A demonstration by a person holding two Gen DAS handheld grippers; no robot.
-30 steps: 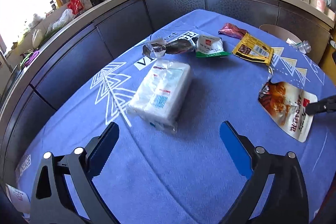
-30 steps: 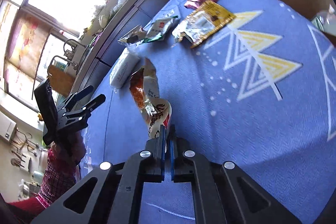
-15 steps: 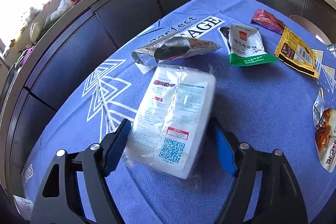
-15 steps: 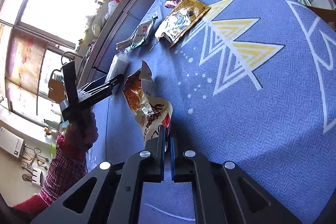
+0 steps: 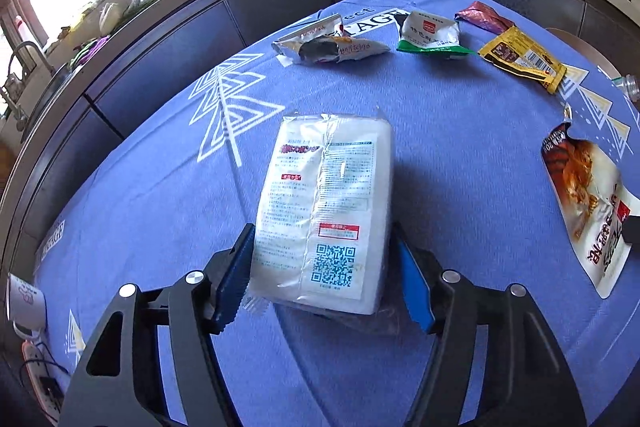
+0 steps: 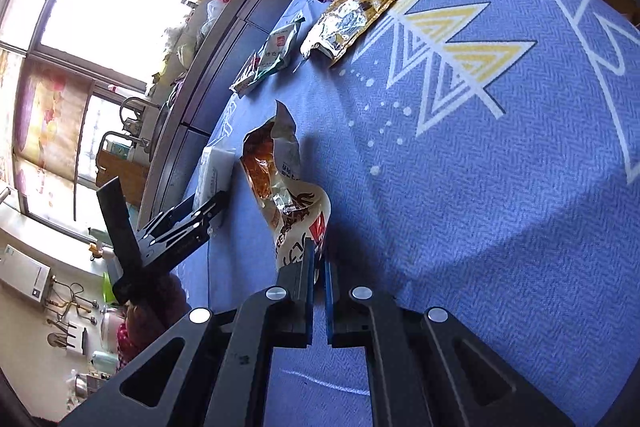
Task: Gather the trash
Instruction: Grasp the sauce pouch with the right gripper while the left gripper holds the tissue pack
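Left gripper (image 5: 322, 277): jaws closing around white plastic-wrapped pack (image 5: 326, 211) at frame centre; contact unconfirmed | Right gripper (image 6: 318, 267): clamped on torn orange snack pouch (image 6: 286, 187), lifted off blue tablecloth (image 6: 480, 187) | Step: securing second item | Next: confirm firm hold before lifting; remaining wrappers (image 5: 432, 35) upper frame.

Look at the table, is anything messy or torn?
Yes. Empty snack wrappers lie scattered across the blue tablecloth: a torn orange-and-white pouch gaping open, pinched at one end by the right gripper, and a ripped yellow foil packet showing its silver inside. The white plastic-wrapped pack looks intact.
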